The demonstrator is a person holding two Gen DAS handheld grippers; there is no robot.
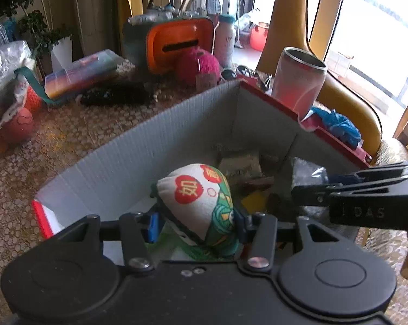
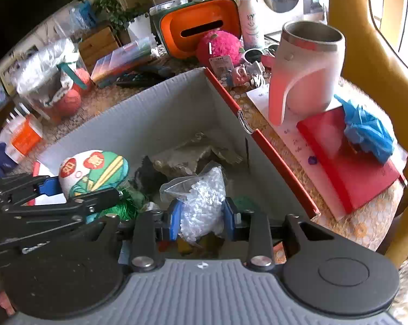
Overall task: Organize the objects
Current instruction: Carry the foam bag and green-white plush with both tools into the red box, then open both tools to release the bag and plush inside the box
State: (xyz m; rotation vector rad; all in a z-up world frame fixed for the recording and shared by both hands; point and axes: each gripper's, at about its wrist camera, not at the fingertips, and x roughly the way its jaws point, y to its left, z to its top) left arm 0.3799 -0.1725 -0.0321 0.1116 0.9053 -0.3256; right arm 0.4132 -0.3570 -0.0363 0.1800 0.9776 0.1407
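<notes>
A grey box with red rims (image 1: 139, 146) (image 2: 155, 113) stands on the patterned table. My left gripper (image 1: 196, 224) is shut on a white, red and green stuffed pouch (image 1: 201, 203) and holds it over the box's near left side; the pouch also shows in the right wrist view (image 2: 95, 173). My right gripper (image 2: 202, 216) is shut on a clear bag of white pellets (image 2: 201, 203) over the box's near right side. The right gripper's arm (image 1: 366, 197) shows at the right of the left wrist view. Papers and dark items (image 2: 193, 151) lie on the box floor.
A pink-and-white mug (image 2: 304, 73), a red notebook (image 2: 347, 159) and blue gloves (image 2: 366, 132) sit right of the box. Behind it are a pink fluffy ball (image 2: 220, 46), an orange case (image 2: 198, 24), a white bottle (image 2: 250, 19) and a coloured box (image 1: 82, 73). Orange balls (image 2: 68, 100) lie at left.
</notes>
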